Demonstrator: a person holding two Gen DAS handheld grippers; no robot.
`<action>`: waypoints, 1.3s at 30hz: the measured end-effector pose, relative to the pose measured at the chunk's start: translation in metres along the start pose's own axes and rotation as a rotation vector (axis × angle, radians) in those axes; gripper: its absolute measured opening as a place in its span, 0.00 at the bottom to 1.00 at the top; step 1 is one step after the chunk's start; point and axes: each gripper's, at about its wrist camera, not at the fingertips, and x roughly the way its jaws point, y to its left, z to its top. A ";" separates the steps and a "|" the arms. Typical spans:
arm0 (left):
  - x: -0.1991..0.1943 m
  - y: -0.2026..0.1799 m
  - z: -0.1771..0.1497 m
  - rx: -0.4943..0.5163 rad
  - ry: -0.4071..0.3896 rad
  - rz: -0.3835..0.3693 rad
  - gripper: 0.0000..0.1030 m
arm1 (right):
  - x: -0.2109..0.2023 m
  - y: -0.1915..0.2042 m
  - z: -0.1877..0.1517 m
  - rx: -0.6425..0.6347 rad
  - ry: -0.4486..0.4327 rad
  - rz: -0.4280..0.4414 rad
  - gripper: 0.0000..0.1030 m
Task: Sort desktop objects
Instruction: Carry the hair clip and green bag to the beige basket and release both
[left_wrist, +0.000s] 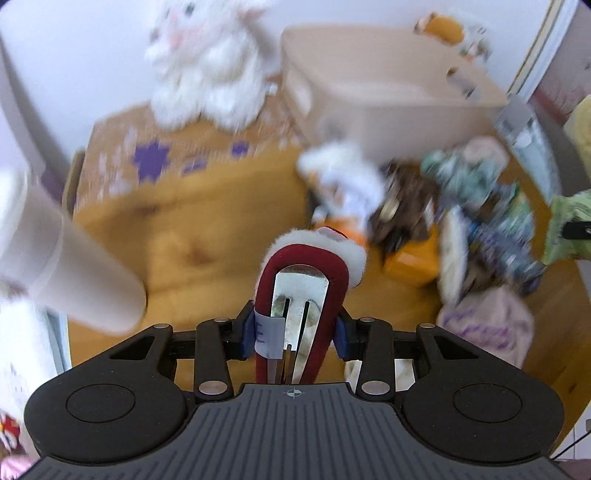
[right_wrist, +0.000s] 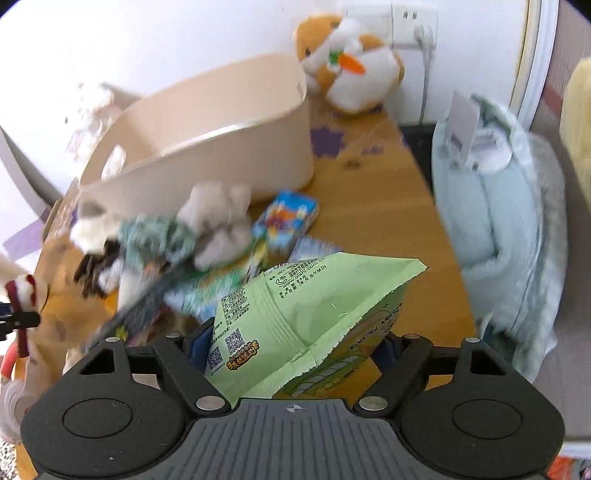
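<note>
A: Progress entry, left to right. The left tool is pinched on a dark red U-shaped clip with white fur trim and holds it above the wooden desk. The right tool is pinched on a pale green crinkled foil snack bag, also raised.

B: The beige oval plastic bin?

A: What shows of its inside looks bare, so I judge the sort to be early. A heap of small plush toys and printed packets lies on the desk just in front of it, and a blue printed carton beside that.

B: Readable text?

A: A paper tag on the clip bears one handwritten letter, possibly "E". The bag shows two QR codes, small Chinese print and what may be a web address; brand not legible. The left view is too blurred for anything else.
</note>
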 end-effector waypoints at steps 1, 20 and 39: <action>-0.005 -0.003 0.008 0.004 -0.020 -0.005 0.40 | -0.002 -0.002 0.006 -0.001 -0.013 -0.001 0.78; -0.014 -0.043 0.151 -0.044 -0.259 -0.012 0.40 | -0.008 0.018 0.135 -0.080 -0.238 0.008 0.77; 0.067 -0.084 0.216 -0.062 -0.133 0.067 0.40 | 0.068 0.078 0.177 -0.211 -0.183 -0.052 0.77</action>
